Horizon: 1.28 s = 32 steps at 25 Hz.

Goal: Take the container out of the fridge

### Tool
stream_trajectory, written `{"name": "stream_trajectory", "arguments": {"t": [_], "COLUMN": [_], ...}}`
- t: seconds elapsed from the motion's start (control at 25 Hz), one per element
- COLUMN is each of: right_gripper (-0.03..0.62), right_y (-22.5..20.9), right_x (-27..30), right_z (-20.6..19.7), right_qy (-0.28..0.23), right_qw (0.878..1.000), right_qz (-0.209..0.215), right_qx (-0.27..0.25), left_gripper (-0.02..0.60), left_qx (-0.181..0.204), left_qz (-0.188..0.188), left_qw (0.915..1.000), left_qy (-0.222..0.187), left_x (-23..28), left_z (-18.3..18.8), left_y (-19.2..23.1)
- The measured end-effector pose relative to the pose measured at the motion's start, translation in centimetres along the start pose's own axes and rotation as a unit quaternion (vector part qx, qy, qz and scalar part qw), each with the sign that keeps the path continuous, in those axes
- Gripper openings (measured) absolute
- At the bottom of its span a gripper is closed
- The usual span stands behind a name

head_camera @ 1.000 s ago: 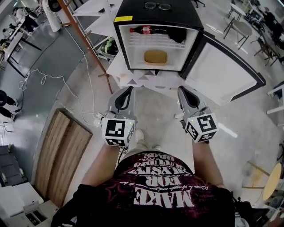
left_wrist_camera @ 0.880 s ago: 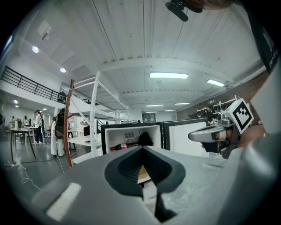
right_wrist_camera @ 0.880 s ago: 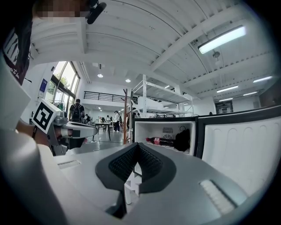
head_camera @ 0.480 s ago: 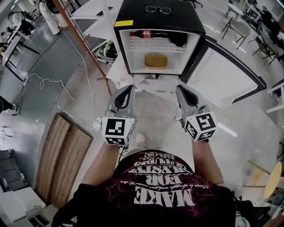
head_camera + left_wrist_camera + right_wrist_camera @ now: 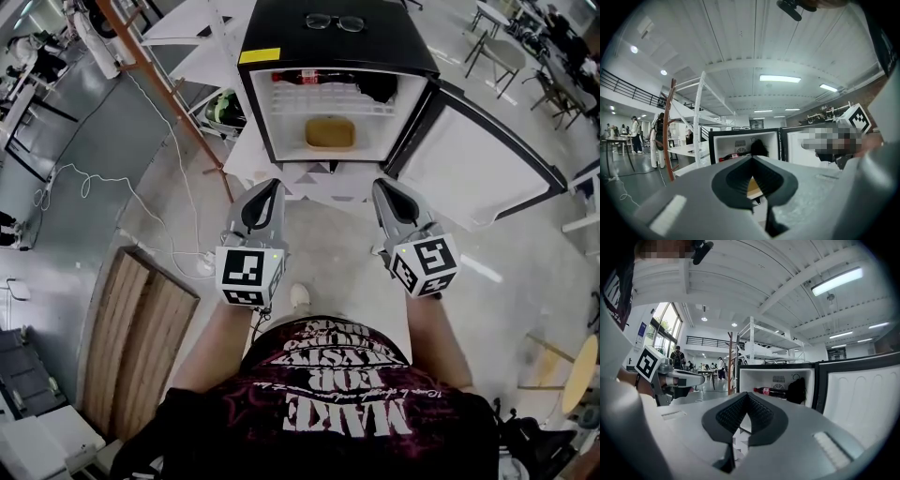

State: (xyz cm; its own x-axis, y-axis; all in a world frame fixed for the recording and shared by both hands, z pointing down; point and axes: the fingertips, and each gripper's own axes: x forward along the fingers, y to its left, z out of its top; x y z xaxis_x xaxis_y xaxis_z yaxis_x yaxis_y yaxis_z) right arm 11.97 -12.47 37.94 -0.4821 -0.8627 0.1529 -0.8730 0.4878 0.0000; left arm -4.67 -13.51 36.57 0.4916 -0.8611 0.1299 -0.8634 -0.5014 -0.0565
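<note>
Nearer to the open fridge (image 5: 375, 42) now are the left gripper (image 5: 273, 186) and the right gripper (image 5: 382, 186), each with fingers pressed together on nothing; the container (image 5: 330, 132) lies inside.

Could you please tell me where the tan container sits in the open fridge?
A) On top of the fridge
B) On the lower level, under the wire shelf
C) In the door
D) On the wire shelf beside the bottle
B: in the head view the container lies below the wire shelf, which carries the bottle.
</note>
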Motion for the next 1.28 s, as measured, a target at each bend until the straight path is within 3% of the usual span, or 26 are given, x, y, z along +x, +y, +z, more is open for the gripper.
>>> {"name": "stream_trajectory", "arguments": {"t": [0.92,1.28], "right_gripper": [0.029,0.029], "right_y": [-0.9,0.3], "right_x": [7.2,8.8], "right_z": [0.3,1.0], "right_qy": [0.019,0.023], "right_qw": [0.999,0.998], "right_qz": [-0.046,-0.05], "right_qx": [-0.002,-0.016], "left_gripper": [0.0,0.0], "left_qx": [-0.011,-0.026], "left_qz": [-0.057,-0.06], "left_qw": [0.9983,0.9978], "left_qy": [0.0,-0.01], "left_x": [6.5,6.9], "left_z": [-0.9,-1.0], "left_y": [5.6,7.9]}}
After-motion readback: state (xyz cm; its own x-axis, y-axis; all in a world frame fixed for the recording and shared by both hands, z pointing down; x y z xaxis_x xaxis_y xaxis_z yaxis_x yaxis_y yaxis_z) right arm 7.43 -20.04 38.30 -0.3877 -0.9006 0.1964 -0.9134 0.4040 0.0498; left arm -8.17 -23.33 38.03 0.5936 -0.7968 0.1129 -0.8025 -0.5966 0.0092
